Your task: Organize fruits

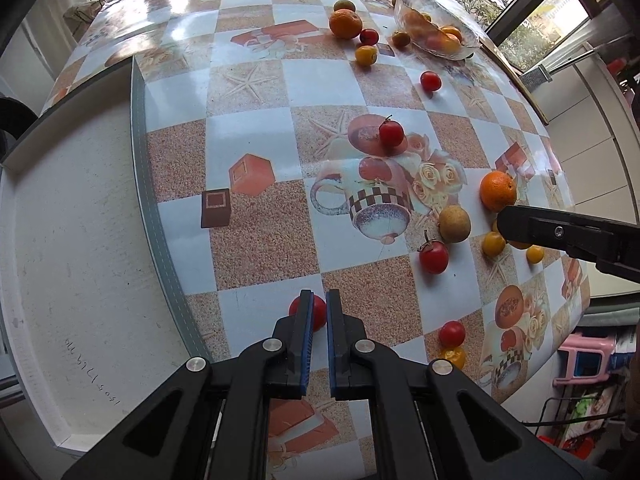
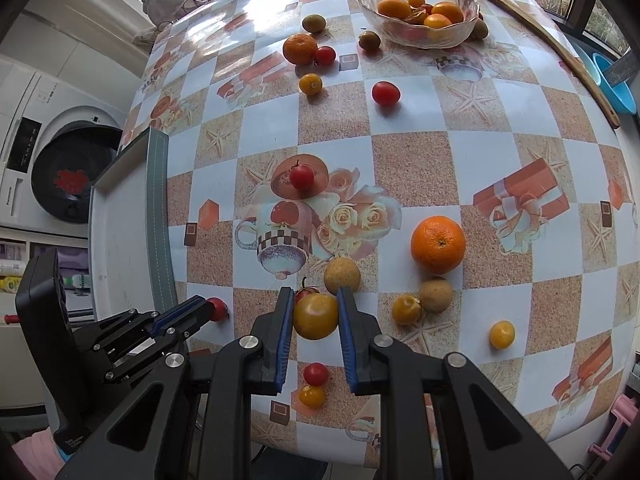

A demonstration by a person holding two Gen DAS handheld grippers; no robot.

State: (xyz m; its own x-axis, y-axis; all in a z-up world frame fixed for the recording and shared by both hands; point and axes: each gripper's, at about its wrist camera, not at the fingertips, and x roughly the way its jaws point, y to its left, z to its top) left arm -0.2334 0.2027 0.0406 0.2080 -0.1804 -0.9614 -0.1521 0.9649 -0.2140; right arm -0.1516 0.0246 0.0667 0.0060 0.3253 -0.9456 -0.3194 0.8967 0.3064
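My right gripper (image 2: pixel 315 294) is shut on a yellow tomato (image 2: pixel 316 316) near the table's front edge, pointing steeply down. A red tomato with a stem (image 2: pixel 306 292) and a brown round fruit (image 2: pixel 341 276) lie just beyond it. My left gripper (image 1: pixel 320 300) is shut with nothing held; its fingertips stand over a red tomato (image 1: pixel 318 316) beside the white tray (image 1: pixel 80 240). In the left wrist view the right gripper (image 1: pixel 502 222) reaches in from the right. A glass bowl (image 2: pixel 368 4) with oranges stands at the far side.
Loose on the checked tablecloth are a big orange (image 2: pixel 438 244), another brown fruit (image 2: pixel 436 295), yellow tomatoes (image 2: pixel 406 309), red tomatoes (image 2: pixel 385 93) and a far orange (image 2: pixel 300 49). A washing machine (image 2: pixel 60 168) stands left of the table.
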